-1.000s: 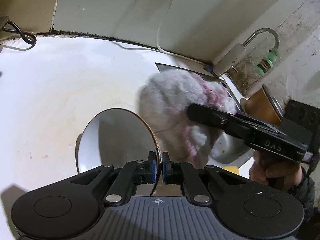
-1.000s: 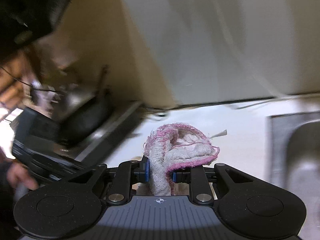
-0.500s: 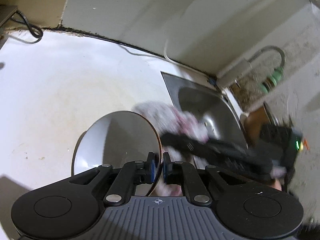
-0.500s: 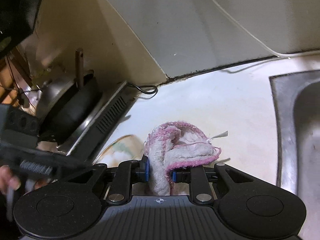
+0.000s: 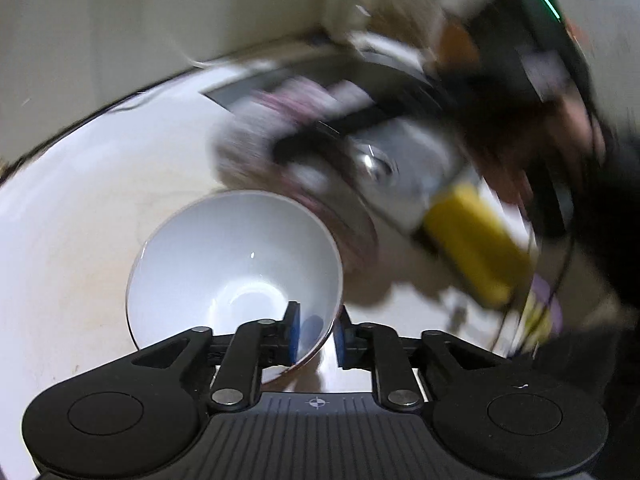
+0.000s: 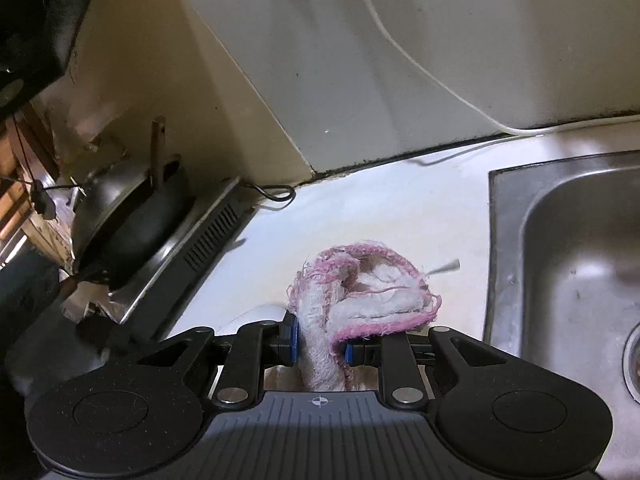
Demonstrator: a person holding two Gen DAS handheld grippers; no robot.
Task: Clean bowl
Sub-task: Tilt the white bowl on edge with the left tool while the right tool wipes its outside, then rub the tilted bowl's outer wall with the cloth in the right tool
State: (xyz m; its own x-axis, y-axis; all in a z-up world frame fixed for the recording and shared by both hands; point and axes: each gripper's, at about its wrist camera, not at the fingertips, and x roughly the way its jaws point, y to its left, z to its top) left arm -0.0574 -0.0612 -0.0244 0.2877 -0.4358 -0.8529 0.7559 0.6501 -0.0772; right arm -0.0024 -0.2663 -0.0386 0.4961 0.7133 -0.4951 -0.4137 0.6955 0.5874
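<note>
Bowl: white bowl (image 5: pixel 236 264) sits on the pale countertop (image 5: pixel 80 208), just left of the steel sink (image 6: pixel 568 248); its inside looks bare and glossy.
Left gripper: left gripper (image 5: pixel 316 334) straddles the bowl's near rim, one blue pad inside the bowl, the other outside; its jaws are opening, the rim lies between them and a gap shows at the outer pad, so nothing is clamped.
Right gripper: right gripper (image 6: pixel 318 340) is closed tight on a folded cloth, both pads pressing into it.
Cloth: white dishcloth with pink edging (image 6: pixel 360 300) bunches up out of the right gripper, above the countertop left of the sink; in the left wrist view it is a blur just beyond the bowl's far rim.
Sponge: yellow sponge (image 5: pixel 476 244) lies at the near side of the sink, right of the bowl, blurred.
Stove side: dark pan (image 6: pixel 124 216) rests on a cooker (image 6: pixel 200 248) well left of the sink.
Wall: a white cable (image 6: pixel 420 60) runs down the wall behind the sink.
</note>
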